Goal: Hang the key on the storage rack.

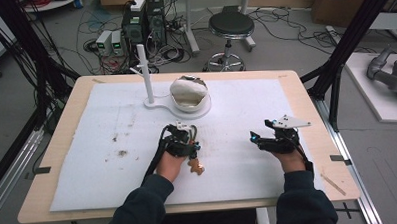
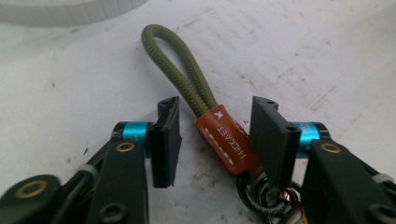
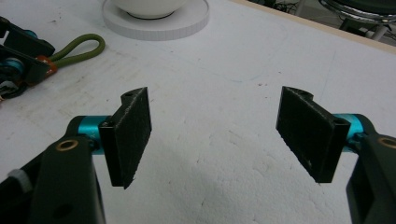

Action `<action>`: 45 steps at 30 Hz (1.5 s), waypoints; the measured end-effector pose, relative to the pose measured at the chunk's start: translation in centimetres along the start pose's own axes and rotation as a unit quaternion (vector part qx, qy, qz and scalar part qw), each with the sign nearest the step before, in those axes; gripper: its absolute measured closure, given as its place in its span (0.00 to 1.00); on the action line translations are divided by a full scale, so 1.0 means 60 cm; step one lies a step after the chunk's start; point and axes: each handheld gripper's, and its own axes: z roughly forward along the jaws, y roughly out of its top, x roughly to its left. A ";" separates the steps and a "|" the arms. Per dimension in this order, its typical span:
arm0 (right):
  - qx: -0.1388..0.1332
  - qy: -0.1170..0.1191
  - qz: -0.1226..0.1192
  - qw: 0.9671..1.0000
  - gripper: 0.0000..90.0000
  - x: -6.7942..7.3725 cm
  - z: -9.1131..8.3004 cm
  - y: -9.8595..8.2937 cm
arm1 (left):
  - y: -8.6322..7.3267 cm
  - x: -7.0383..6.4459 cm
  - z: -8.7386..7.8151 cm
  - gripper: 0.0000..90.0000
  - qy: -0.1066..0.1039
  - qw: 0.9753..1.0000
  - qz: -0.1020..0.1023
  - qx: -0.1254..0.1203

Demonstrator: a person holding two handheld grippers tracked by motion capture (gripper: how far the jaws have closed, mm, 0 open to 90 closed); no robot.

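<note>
in the left gripper view, the left gripper (image 2: 215, 140) sits low over the white mat (image 2: 327, 56) with its jaws apart, one on each side of a key strap (image 2: 219, 133). the strap lies flat on the mat between them: an orange-brown leather tab with white lettering, an olive green cord loop (image 2: 175, 63) running away from the jaws, and a dark metal ring (image 2: 264, 196) at the near end. the jaw on the right of that view is right against the tab, while the other stands a little off it, so the strap is not clamped.

in the high view the left gripper (image 1: 183, 137) is near the middle of the mat, with the strap's brown end (image 1: 195, 165) just beside the person's hand. the right gripper (image 1: 260, 139) is well apart from it on the person's right, over bare mat. in the right gripper view its jaws (image 3: 215, 135) are wide apart with nothing between them, and the green loop (image 3: 77, 49) shows off to the side by the other gripper.

farther across the mat stands a round white base (image 1: 201, 111) with a white bowl (image 1: 188, 91) on it, and a white post (image 1: 145, 76) rising just beside the bowl. past the table edge, a black stool (image 1: 230, 26) stands on the floor.
</note>
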 end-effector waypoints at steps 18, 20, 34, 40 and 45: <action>-0.010 -0.009 0.006 1.000 0.30 -0.008 -0.011 -0.003 | -0.015 0.057 -0.060 0.85 -0.095 0.989 -0.041 -0.105; -0.011 -0.010 0.008 1.000 0.30 -0.008 -0.011 -0.003 | -0.018 0.076 -0.081 0.85 -0.106 0.985 -0.049 -0.125; -0.012 -0.005 0.003 1.000 0.30 -0.004 -0.004 0.000 | -0.028 0.218 -0.202 0.85 -0.109 0.956 -0.114 -0.248; -0.016 -0.007 0.002 1.000 0.30 -0.005 -0.004 0.001 | -0.003 0.263 -0.222 0.85 -0.097 0.948 -0.137 -0.272; -0.016 -0.006 0.002 1.000 0.30 -0.006 -0.003 0.001 | 0.026 0.293 -0.231 0.85 -0.091 0.942 -0.153 -0.284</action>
